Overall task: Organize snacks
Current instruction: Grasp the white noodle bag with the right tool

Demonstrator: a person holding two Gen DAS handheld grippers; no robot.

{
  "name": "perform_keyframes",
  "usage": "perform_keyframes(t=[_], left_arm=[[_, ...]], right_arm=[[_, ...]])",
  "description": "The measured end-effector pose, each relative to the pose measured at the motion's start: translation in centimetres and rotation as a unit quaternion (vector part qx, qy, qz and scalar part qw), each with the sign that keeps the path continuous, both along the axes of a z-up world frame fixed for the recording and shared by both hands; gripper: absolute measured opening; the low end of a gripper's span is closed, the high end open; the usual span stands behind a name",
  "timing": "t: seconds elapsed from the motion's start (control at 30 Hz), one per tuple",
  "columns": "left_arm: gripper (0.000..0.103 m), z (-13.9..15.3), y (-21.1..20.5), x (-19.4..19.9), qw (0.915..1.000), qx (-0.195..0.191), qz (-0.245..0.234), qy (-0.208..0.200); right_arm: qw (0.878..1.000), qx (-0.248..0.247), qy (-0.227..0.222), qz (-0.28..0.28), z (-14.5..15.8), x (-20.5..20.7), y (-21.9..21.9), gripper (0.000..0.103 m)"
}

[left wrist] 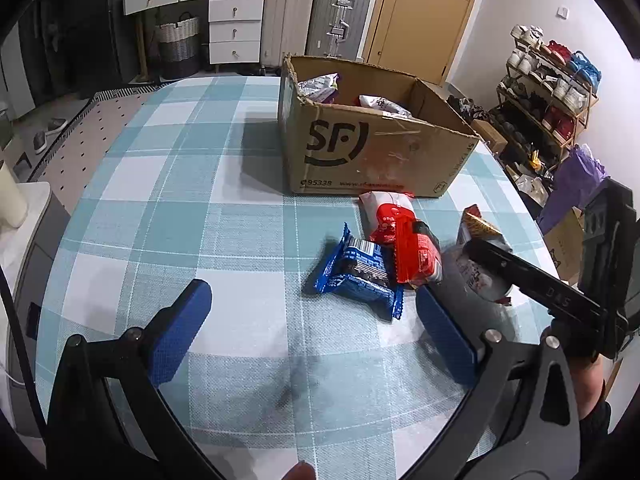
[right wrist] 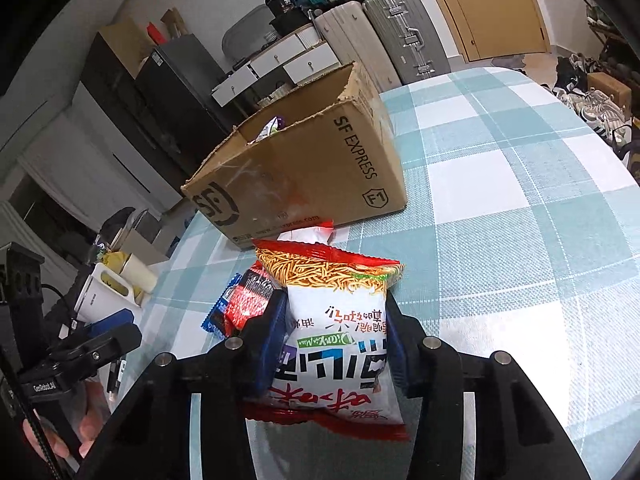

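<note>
My right gripper (right wrist: 336,320) is shut on a white and red noodle snack bag (right wrist: 340,320), its blue pads pressing both sides; the bag also shows in the left wrist view (left wrist: 480,256) under the right gripper's finger. My left gripper (left wrist: 312,312) is open and empty, low over the table just in front of a blue snack pack (left wrist: 360,276). A red snack pack (left wrist: 412,252) lies against the blue one, and a white and red bag (left wrist: 384,204) lies behind it. The open SF cardboard box (left wrist: 360,148) stands beyond, with several snack bags (left wrist: 320,86) inside.
The table has a blue and white checked cloth (left wrist: 180,200). Suitcases (left wrist: 312,16) and white drawers (left wrist: 234,28) stand behind the table, a shoe rack (left wrist: 548,92) to the right. A white container (right wrist: 116,284) sits off the table's left edge in the right wrist view.
</note>
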State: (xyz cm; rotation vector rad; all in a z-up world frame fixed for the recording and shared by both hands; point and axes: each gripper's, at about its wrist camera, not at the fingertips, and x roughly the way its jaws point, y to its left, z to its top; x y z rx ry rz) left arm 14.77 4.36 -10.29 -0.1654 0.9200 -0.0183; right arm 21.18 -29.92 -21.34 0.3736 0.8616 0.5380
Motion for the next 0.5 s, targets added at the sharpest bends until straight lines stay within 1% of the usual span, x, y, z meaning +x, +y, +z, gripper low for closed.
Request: perform_keyframes(t=[0.27, 0.5], left_arm=[[0.102, -0.4, -1.3, 0.5, 0.9999, 0.009, -0.011, 0.007], [0.102, -0.9, -3.1, 1.7, 0.9993, 0.022, -0.028, 0.014]], right_arm=[[1.000, 0.004, -0.009, -0.004, 0.5, -1.6, -1.2, 0.045], [1.000, 0.010, -0.014, -0.008, 0.6, -3.0, -2.5, 0.045]])
